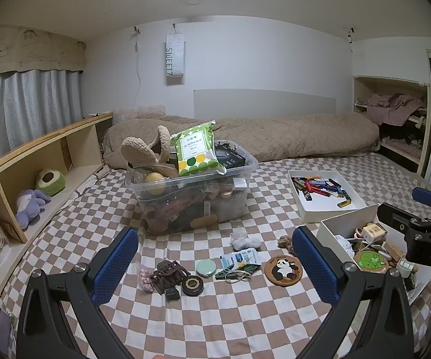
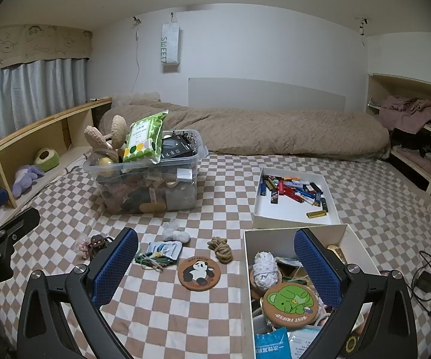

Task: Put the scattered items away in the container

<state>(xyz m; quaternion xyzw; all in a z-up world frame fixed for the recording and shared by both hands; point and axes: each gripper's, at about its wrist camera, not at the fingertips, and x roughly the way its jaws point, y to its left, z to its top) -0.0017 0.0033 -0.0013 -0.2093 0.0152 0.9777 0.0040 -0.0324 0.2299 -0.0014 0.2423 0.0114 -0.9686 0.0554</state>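
Small items lie scattered on the checkered bed: a panda coaster point(image 1: 283, 269) point(image 2: 199, 272), a brown hair claw point(image 1: 169, 275), a round black tin point(image 1: 192, 285), a mint round case point(image 1: 206, 268), a blue-white packet point(image 1: 241, 259) point(image 2: 164, 249), a white wad point(image 1: 244, 240) point(image 2: 176, 233) and a rope knot point(image 2: 221, 249). A white box point(image 2: 247, 272) point(image 1: 332, 233) at the right holds a green coaster point(image 2: 290, 300) and other bits. My left gripper point(image 1: 215, 264) is open above the items. My right gripper point(image 2: 217, 264) is open, its right finger over the white box.
A full clear plastic bin point(image 1: 191, 191) point(image 2: 146, 179) stands further back. A white tray point(image 1: 320, 206) point(image 2: 290, 209) holds several lighters. A wooden shelf point(image 1: 36, 164) with plush toys runs along the left. A rolled blanket point(image 2: 260, 131) lies at the back. A cable and charger point(image 2: 424, 278) lie at the right.
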